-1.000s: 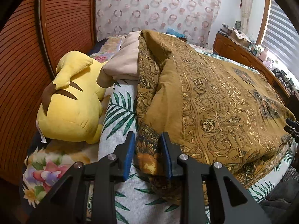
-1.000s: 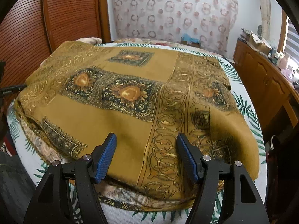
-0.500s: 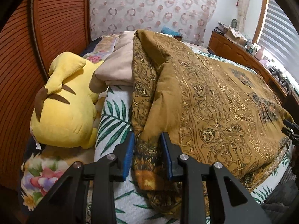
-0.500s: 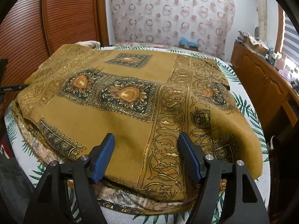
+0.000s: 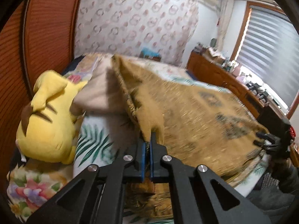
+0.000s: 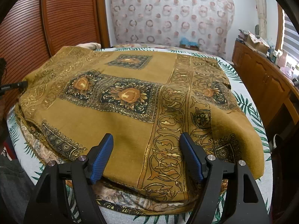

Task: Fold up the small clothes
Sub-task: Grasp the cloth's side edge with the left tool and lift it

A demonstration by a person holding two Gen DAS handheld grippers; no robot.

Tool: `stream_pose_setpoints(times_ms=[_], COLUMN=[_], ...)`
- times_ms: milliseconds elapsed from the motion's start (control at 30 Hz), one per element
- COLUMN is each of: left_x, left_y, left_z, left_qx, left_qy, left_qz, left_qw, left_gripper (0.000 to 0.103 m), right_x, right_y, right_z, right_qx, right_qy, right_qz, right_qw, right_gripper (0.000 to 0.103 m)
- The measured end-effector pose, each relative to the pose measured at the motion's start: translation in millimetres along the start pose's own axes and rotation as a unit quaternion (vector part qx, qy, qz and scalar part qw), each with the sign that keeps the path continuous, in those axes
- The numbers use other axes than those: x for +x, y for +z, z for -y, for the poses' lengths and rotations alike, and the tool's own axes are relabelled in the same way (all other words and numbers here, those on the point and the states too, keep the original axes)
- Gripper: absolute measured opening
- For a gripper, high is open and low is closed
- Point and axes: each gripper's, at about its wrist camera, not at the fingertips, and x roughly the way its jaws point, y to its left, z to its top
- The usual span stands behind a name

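Mustard cloth pinched at one edge on the bed

The ornate mustard cloth [image 6: 130, 97] lies spread over the palm-leaf bed sheet [image 6: 248, 108]. The left claw [image 5: 147, 145] has just snapped closed on its raised edge; the right claw [image 6: 146, 156], jaws spread wide and just widening, straddles the near hem without gripping. A yellow plush toy [image 5: 48, 123] lies beside it.

A bed sheet printed with green palm leaves [image 6: 248, 104] is spread over the bed. The left wall is taken up by reddish louvred wooden doors [image 6: 24, 28]. A ring-patterned curtain [image 6: 172, 13] is hung behind, and a cluttered wooden sideboard [image 6: 265, 78] is lit by a window with blinds [image 5: 271, 43].
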Motion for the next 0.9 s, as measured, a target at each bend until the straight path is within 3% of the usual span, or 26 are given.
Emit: stream_pose_setpoints(times_ms=[200,433,633,800,900], left_x=[-8,1,25,36,40], left_y=[39,90,124,123,114], left_z=[49,134,202,256,276], left_qx=[0.028,0.084,0.138,0.174,0.197], left_qy=[-0.064,-0.149,-0.18,-0.217,-0.194], left_qz=[0.03,0.04,0.03,-0.003,-0.006], left_qw=[0.9971,0.9844,0.9735,0.9604,0.961], left_gripper=[0.0,0.0,0.0,0.0,0.001], right_x=[-4,-25,-38,-48,-53], right_y=[4,14,14,12,12], right_z=[3,24,37,48,52], right_qx=[-0.002,0.017,0.028,0.035,0.038], right_qy=[0.0,-0.026,-0.04,-0.049,-0.051], right_qz=[-0.007,0.018,0.029,0.038,0.042], right_qw=[1.0,0.999,0.998,0.997,0.997], right_gripper=[0.075,0.075,0.075,0.075,0.075])
